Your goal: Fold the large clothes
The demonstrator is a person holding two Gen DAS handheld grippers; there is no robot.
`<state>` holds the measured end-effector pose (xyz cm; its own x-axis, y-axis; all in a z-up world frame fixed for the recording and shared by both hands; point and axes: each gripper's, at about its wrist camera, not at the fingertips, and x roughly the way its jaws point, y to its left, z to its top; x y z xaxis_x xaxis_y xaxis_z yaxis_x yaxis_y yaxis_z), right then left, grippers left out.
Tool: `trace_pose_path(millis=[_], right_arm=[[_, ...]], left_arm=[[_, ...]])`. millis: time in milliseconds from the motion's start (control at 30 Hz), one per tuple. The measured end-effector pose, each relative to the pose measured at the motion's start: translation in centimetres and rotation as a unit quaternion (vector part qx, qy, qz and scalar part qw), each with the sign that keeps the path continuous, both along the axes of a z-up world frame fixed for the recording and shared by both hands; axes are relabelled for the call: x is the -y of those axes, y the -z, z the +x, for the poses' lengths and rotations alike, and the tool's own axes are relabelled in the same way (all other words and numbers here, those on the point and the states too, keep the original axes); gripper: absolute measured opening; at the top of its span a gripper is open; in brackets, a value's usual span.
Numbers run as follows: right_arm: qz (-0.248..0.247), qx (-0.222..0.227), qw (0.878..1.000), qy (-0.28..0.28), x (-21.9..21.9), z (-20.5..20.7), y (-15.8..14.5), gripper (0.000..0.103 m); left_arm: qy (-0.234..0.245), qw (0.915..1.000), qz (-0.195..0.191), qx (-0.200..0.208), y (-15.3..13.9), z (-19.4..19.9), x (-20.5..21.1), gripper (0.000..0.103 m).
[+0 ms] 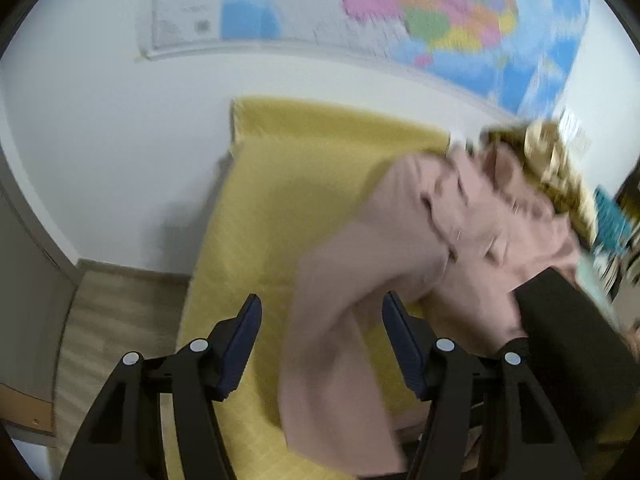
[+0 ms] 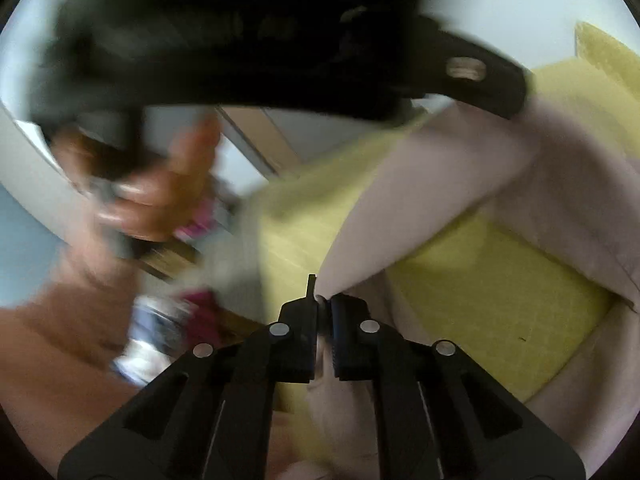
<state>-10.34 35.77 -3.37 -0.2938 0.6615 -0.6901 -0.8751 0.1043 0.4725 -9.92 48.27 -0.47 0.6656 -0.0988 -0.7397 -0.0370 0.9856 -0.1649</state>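
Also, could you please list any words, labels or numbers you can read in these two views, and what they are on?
None can be read.
Wall map: its print is blurred beyond reading.
Pink garment, yellow cover: no text shows.

Right gripper (image 2: 324, 304) at bottom centre, jaws pinched together on an edge of the pale pink garment (image 2: 460, 184); cloth runs up and right from the pads, draped over the yellow cover (image 2: 500, 300); other gripper (image 2: 280, 40), black and blurred, fills the upper frame; a hand (image 2: 156, 200) grips its handle at left; white wall (image 2: 500, 4) behind; left side heavily motion-blurred, details unreadable.
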Motion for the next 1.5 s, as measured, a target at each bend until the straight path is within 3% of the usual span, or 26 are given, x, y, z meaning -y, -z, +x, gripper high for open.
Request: trace_pose_path(millis=[100,167,200,267,333,433,500,533,600,667,700,767,800,867,933,1033,1067,1100,1167,1200,1267,1367,1433,1500], right_arm=[[0.089,-0.045,0.995,0.018,3.7,2.4,-5.1,0.005],[0.149,-0.072,0.985,0.057,7.1,5.2,-8.5,0.005],[0.192,-0.095,0.973,0.087,9.9,7.3,-10.3,0.005],[0.245,-0.124,0.951,0.142,15.1,10.6,-12.1,0.006],[0.258,-0.111,0.938,0.202,19.9,12.8,-12.4,0.007],[0.235,-0.136,0.916,0.295,26.7,15.5,-9.6,0.013],[0.189,-0.137,0.900,0.368,31.0,16.8,-6.3,0.042],[0.153,-0.146,0.888,0.408,33.0,17.4,-4.0,0.065],[0.087,-0.163,0.861,0.474,35.7,17.5,0.0,0.068],[0.066,-0.160,0.841,0.512,38.6,18.0,2.2,0.067],[0.065,-0.151,0.838,0.520,39.1,17.6,2.4,0.067],[0.043,-0.083,0.845,0.527,38.9,16.0,1.3,0.085],[0.034,-0.048,0.846,0.530,38.8,15.4,0.6,0.087],[0.032,0.010,0.859,0.511,38.5,13.6,-0.8,0.090],[0.016,0.060,0.880,0.471,35.6,11.8,-1.5,0.091],[-0.046,0.125,0.890,0.437,31.4,10.3,-0.1,0.091],[-0.072,0.135,0.888,0.433,30.1,10.7,1.1,0.083],[-0.081,0.131,0.888,0.433,29.7,11.0,1.8,0.074],[-0.072,0.089,0.895,0.432,30.7,12.5,2.9,0.014],[-0.043,0.057,0.899,0.433,31.7,13.4,2.6,0.012],[0.049,-0.014,0.897,0.439,35.0,14.2,1.0,0.011],[0.173,-0.098,0.873,0.446,40.3,15.3,-1.0,0.010],[0.175,-0.107,0.855,0.477,43.4,16.3,-1.0,0.012],[0.115,-0.113,0.838,0.521,44.8,17.5,0.9,0.028]], left_arm=[[-0.016,0.9968,-0.020,0.076,-4.3,-1.8,-2.3,0.063],[-0.015,0.9932,-0.033,0.110,-6.2,-2.4,-2.7,0.064],[-0.014,0.9916,-0.031,0.125,-7.0,-2.4,-2.5,0.066],[-0.005,0.9906,-0.026,0.134,-7.4,-1.8,-1.4,0.067],[0.018,0.9927,-0.014,0.118,-6.6,-0.1,0.8,0.067],[0.070,0.9946,0.005,0.076,-4.0,3.0,5.3,0.067],[0.110,0.9932,0.010,0.037,-1.4,5.2,8.5,0.067],[0.127,0.9916,0.015,0.020,-0.2,6.2,10.0,0.067],[0.156,0.9870,0.039,-0.008,2.1,8.0,13.0,0.067],[0.174,0.9833,0.049,-0.023,3.4,9.3,14.8,0.067],[0.181,0.9814,0.058,-0.029,3.9,9.7,15.5,0.067],[0.186,0.9791,0.075,-0.033,4.6,10.8,16.9,0.067],[0.189,0.9782,0.078,-0.035,4.9,11.2,17.3,0.067],[0.190,0.9775,0.083,-0.039,5.3,11.7,17.9,0.067],[0.189,0.9768,0.093,-0.039,5.5,12.1,18.4,0.060],[0.193,0.9750,0.103,-0.039,5.8,12.3,19.5,0.050],[0.195,0.9743,0.106,-0.036,5.7,12.1,19.6,0.044],[0.198,0.9738,0.109,-0.029,5.5,11.8,19.8,0.037],[0.195,0.9738,0.115,-0.014,4.9,10.9,19.7,0.020],[0.195,0.9743,0.113,-0.010,4.6,10.5,19.5,0.011],[0.201,0.9752,0.093,0.000,3.8,9.4,18.6,0.005],[0.233,0.9691,0.081,0.011,3.2,7.0,17.9,0.004],[0.248,0.9627,0.107,0.012,3.4,5.6,18.4,0.004],[0.264,0.9569,0.122,0.001,4.0,4.8,18.8,0.007]])
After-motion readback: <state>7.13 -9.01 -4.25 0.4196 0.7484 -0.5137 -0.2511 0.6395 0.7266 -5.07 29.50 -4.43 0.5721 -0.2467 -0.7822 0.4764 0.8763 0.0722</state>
